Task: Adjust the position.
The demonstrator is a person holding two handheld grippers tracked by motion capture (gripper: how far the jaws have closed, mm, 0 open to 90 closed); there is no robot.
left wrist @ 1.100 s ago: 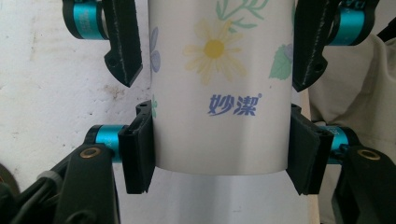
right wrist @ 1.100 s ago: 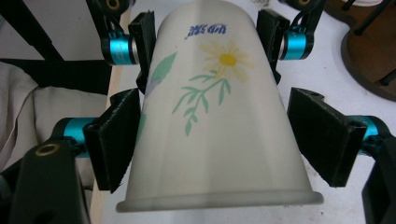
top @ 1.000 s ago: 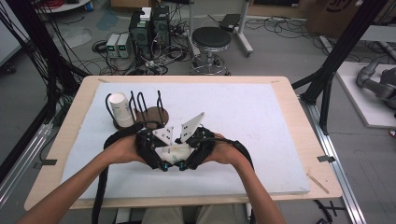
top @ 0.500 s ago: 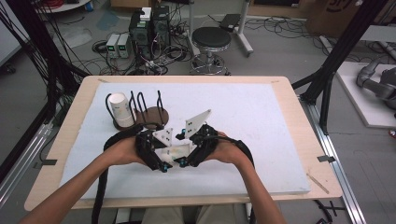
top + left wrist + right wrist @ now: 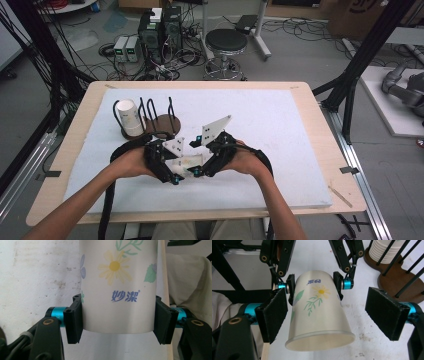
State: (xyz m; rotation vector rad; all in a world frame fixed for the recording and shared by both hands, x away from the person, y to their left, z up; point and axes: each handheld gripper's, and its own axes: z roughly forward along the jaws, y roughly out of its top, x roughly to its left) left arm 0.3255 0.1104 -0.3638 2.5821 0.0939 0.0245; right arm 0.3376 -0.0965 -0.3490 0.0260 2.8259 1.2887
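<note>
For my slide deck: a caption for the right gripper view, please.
Left gripper clamps a flowered paper cup near its base; right gripper's open pads flank its rim.

Light: bright, even and soft, with no glare.
Shadows: faint ones under the hands on the mat (image 5: pixel 280 125); a soft one beneath the cup (image 5: pixel 319 315).
Sharpness: high view soft and grainy; both gripper views clearer.
Focus: jaw pads at the bottom edge slightly blurred.

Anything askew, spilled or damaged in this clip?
Nothing stands out. The left claw grips the flowered paper cup near its base, undented; the right claw stands open around its rim. The cup stack sits upright in its rack.
</note>
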